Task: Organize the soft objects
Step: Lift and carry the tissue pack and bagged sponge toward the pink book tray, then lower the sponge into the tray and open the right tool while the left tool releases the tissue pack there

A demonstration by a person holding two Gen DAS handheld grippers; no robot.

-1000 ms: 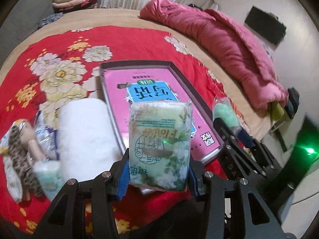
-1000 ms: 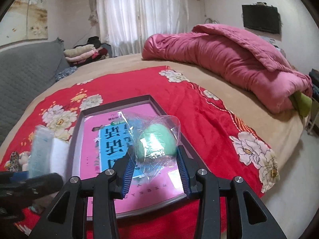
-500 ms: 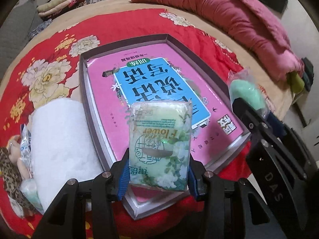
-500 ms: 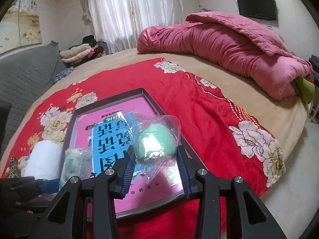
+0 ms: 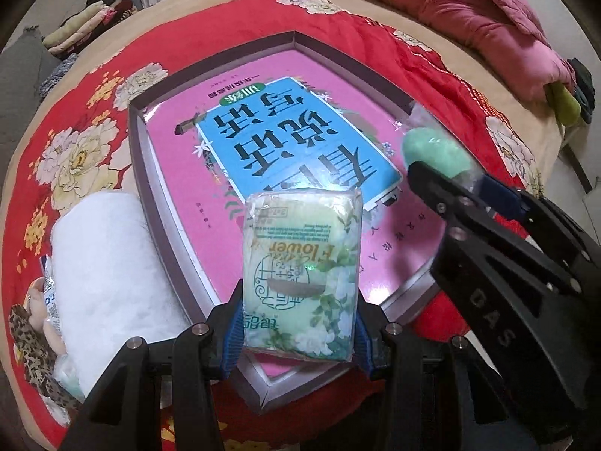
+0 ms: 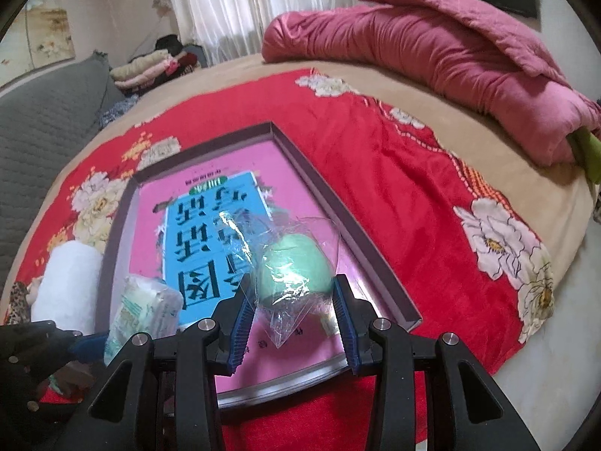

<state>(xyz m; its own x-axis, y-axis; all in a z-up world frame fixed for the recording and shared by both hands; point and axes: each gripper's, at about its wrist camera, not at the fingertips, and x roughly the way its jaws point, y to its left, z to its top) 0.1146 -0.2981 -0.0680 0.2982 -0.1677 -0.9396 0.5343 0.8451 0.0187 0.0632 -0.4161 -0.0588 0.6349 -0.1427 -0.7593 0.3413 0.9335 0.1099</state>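
Observation:
My left gripper (image 5: pixel 296 329) is shut on a green flowered tissue pack (image 5: pixel 300 270), held above the near end of a shallow grey box (image 5: pixel 139 173) with a pink and blue printed bottom. In the right wrist view that tissue pack (image 6: pixel 144 312) shows at lower left. My right gripper (image 6: pixel 293 323) is shut on a green sponge in a clear plastic bag (image 6: pixel 295 276), over the box's (image 6: pixel 375 263) near right part. In the left wrist view the right gripper (image 5: pixel 450 184) reaches in from the right with the green sponge (image 5: pixel 432 150).
The box lies on a red flowered blanket (image 5: pixel 375 45) over a bed. Left of the box are a white fluffy roll (image 5: pixel 105 263), a small doll (image 5: pixel 30 334) and small packets. A folded pink quilt (image 6: pixel 432 52) lies at the back right; folded clothes (image 6: pixel 150 67) at back left.
The left gripper has sunk and moved over the box with the tissue pack, tilting further down. The right gripper has lowered slightly with the sponge bag, closer over the box.

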